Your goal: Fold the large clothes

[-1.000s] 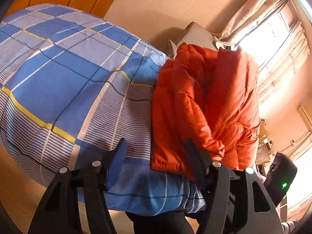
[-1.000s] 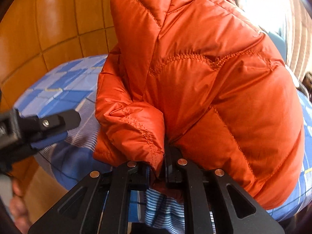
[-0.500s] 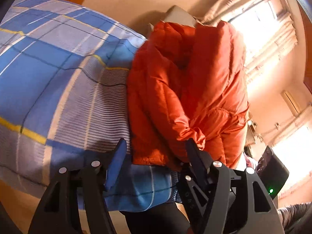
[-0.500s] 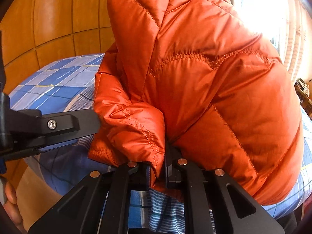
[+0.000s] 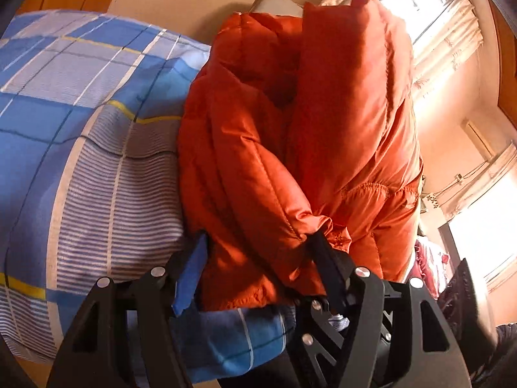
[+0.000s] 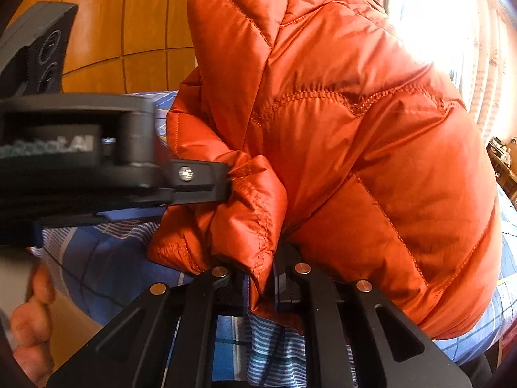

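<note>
On the left lies a big soft bed cover with blue, white and yellow checks [image 5: 80,135], and behind it is a shiny brown wooden wall [image 6: 129,22]. A puffy orange quilted jacket [image 5: 290,135] sits bunched up in a tall heap on the near edge of that cover, toward its right side. The left gripper [image 5: 258,255] is spread wide, with a fat roll of the jacket's bottom edge between its two fingers. One finger has a blue pad [image 5: 190,278] and sits just beside the left of the roll, and the other black finger presses into the right of it. In the right wrist view, the left gripper [image 6: 206,177] comes in from the left and pokes the jacket [image 6: 355,129]. The right gripper [image 6: 260,278] is pressed nearly together, pinching a fold of the jacket's hem. On the far right, bright windows with pale curtains [image 5: 452,42] let in sun.
</note>
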